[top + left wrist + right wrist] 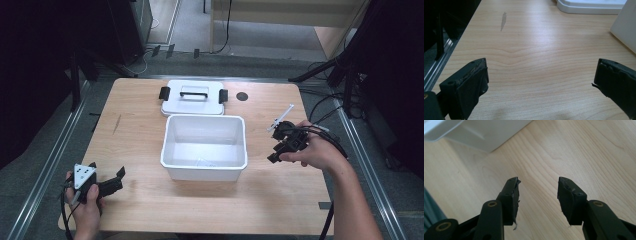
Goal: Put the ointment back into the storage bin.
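1. Wooden table [135, 145] under dim surroundings, a white bin [204, 147] at its centre, open and almost empty.
2. Its lid [193, 98] lies flat at twelve o'clock of the bin, touching its far rim, long axis across the table.
3. My left claw [116, 181] rests at eight o'clock, jaws wide, empty.
4. My right claw [276, 150] sits at three o'clock, released, empty, nearer the lid, I judge.
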`<action>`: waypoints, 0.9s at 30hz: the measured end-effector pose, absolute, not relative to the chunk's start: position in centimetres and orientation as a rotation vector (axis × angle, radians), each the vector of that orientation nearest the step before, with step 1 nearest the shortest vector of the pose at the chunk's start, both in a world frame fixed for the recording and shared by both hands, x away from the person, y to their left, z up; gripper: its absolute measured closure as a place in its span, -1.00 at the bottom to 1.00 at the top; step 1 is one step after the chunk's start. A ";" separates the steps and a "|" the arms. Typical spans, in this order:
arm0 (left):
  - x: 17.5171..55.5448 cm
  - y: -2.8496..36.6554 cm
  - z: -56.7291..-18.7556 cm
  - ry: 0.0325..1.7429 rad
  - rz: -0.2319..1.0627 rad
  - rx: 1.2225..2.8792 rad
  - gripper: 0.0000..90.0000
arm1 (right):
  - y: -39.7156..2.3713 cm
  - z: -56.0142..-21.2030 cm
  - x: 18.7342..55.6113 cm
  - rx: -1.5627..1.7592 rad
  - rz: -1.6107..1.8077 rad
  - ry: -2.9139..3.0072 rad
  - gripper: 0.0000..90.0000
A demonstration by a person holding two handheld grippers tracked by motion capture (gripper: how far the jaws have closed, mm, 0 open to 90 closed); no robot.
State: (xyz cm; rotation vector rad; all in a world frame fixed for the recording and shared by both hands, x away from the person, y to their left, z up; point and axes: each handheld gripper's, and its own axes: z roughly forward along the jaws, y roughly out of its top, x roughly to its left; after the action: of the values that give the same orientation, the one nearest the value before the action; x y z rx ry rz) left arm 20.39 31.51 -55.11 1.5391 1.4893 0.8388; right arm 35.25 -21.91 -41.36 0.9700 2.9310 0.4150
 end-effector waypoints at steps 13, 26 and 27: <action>20.4 31.5 -55.1 1.489 0.845 1.541 -1.00 | -23.8 -45.1 34.2 1.084 0.568 2.709 -0.25; 20.4 31.5 -55.1 1.490 0.842 1.537 -1.00 | -26.8 -48.0 32.6 1.280 0.846 2.374 -0.53; 20.4 31.5 -55.1 1.490 0.841 1.537 -1.00 | -27.1 -48.2 32.5 1.305 0.870 2.349 -0.54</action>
State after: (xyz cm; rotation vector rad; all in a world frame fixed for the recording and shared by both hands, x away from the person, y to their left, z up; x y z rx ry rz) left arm 20.38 31.50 -55.11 1.5367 1.4903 0.8412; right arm 32.46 -27.09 -48.25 1.3049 2.3488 0.8697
